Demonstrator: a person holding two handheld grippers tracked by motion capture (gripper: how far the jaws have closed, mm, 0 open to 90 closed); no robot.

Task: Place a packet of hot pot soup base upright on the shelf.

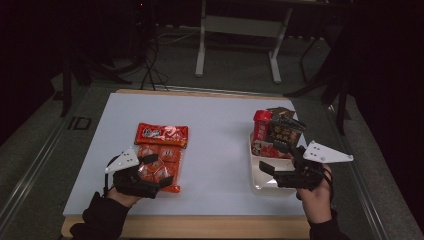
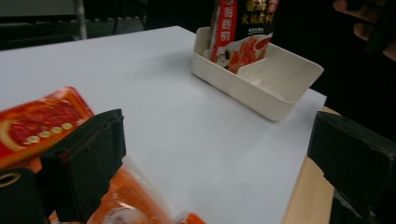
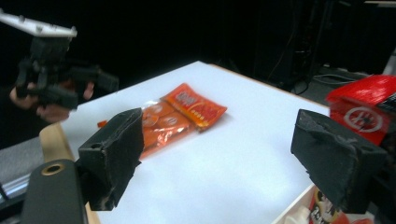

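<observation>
An orange-red snack bag point(image 1: 161, 148) lies flat on the left half of the white board point(image 1: 220, 150). My left gripper point(image 1: 159, 171) hovers over the bag's near end, open, with its left jaw above the bag point(image 2: 37, 121) and nothing held between its fingers point(image 2: 219, 158). A cream tray point(image 1: 261, 186) stands at the right with upright red and dark packets point(image 1: 276, 132) packed in its far half. My right gripper point(image 1: 280, 161) stands open at the tray's near end, jaws wide apart point(image 3: 219, 154) and nothing between them. It faces the bag point(image 3: 182, 114) and the left gripper point(image 3: 56, 79).
The tray's near compartment point(image 2: 275, 74) holds nothing. A red packet point(image 3: 369, 109) stands close to my right gripper's right jaw. The wooden table edge point(image 1: 200, 226) runs along the front. Desk legs point(image 1: 237, 40) and cables sit on the dark floor beyond.
</observation>
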